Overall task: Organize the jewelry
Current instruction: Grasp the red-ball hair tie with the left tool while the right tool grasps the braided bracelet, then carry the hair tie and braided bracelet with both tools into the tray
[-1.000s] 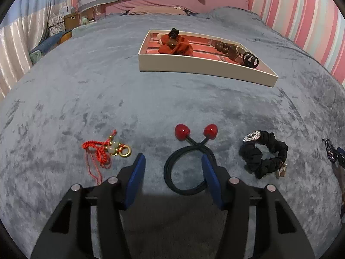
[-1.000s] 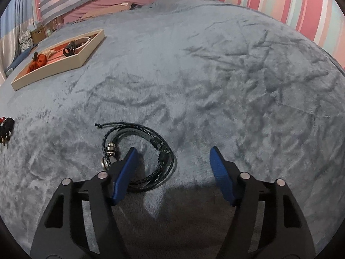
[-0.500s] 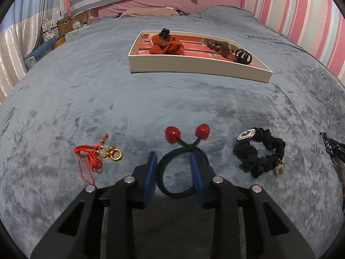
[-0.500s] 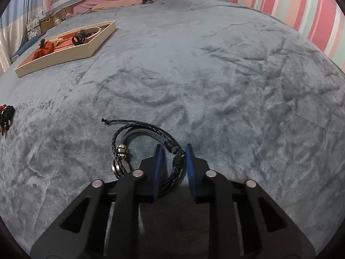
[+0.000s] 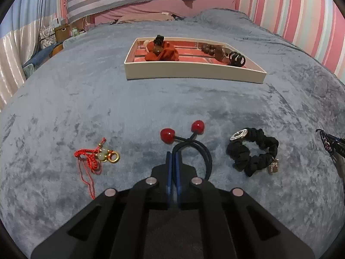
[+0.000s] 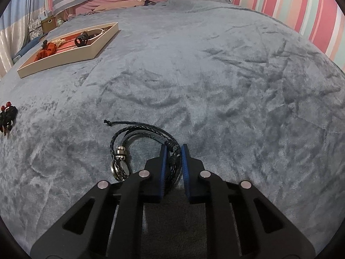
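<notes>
A dark hair tie with two red beads lies on the blue-grey blanket in the left wrist view. My left gripper is closing on its left strand, which is pinched between the blue pads. In the right wrist view a black braided cord bracelet with a metal bead and a round charm lies on the blanket. My right gripper is closing on the bracelet's right side, with the knotted cords squeezed between the pads. The cream tray with a pink lining sits farther back.
A red cord charm lies left of the hair tie and a black scrunchie right of it. The tray holds a red scrunchie, brown beads and a black clip. Striped pillows and wall bound the bed.
Both grippers went from wide open to shut. The left closed on the hair tie's strand and the right on the bracelet's cords. Neither hand moved much.
</notes>
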